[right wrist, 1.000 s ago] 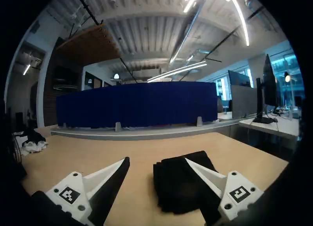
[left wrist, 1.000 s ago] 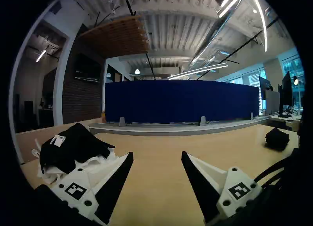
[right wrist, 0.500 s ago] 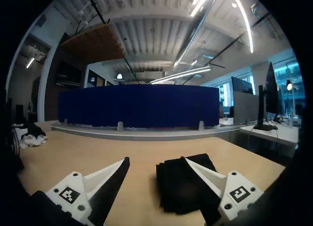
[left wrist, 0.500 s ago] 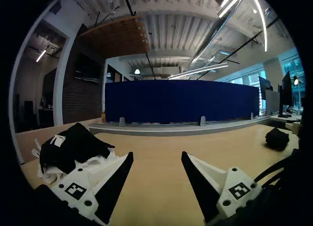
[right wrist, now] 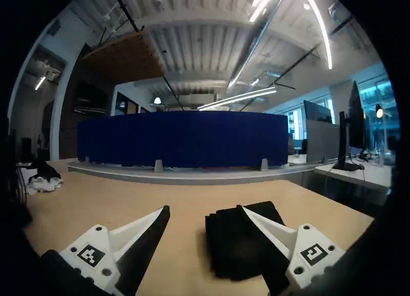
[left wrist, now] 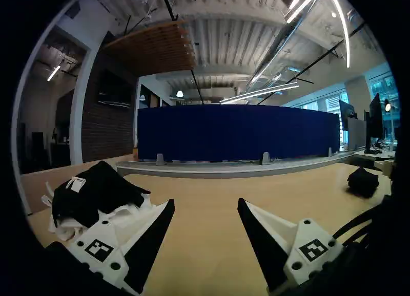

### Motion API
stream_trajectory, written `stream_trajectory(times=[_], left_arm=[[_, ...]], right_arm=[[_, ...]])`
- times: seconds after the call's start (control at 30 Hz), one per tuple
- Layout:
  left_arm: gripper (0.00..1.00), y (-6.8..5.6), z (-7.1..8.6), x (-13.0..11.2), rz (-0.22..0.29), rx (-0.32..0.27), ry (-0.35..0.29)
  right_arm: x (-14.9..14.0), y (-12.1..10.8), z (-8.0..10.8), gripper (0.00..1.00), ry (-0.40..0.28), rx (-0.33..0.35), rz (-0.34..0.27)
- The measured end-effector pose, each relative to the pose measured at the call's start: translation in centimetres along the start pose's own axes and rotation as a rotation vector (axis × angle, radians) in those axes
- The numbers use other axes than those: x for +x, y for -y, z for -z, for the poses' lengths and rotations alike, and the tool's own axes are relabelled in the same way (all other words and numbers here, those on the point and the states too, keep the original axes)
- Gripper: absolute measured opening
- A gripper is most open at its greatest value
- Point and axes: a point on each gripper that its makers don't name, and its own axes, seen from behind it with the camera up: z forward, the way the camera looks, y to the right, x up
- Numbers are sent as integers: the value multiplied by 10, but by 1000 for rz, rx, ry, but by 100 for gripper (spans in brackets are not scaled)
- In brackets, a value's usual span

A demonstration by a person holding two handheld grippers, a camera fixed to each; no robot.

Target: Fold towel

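Cloth lies heaped by the left edge of the pale wooden table [left wrist: 205, 191] in the left gripper view. It is a rumpled heap of black and white cloth [left wrist: 95, 198], just beyond the left finger of my left tongs [left wrist: 205, 203]. Those tongs stand wide apart, with bare tabletop between the fingers and nothing gripped. Along the far edge of the table runs a long dark blue partition screen [left wrist: 236, 132]. Further right, near the right edge, sits a small black cloth bundle [left wrist: 363, 182], well apart from the heap.

In the right gripper view the rumpled heap of black and white cloth [right wrist: 43, 182] shows small at the table's left edge. My right tongs [right wrist: 204, 210] are spread apart too and hold nothing. A folded black towel [right wrist: 225, 239], a flat squared stack, lies on the table toward its near right corner. The right finger crosses in front of the towel, and I cannot tell whether it touches the cloth. Beyond the table's right edge stands a white desk [right wrist: 369, 175] with a dark flat monitor [right wrist: 352, 122] on it.
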Motion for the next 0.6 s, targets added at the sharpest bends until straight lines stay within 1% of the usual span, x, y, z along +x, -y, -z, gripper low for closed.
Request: stream_trajectory(times=[0.6], left_arm=[[91, 0, 0, 0, 0, 0, 0]], right_arm=[[0, 0, 1, 100, 0, 0, 0]])
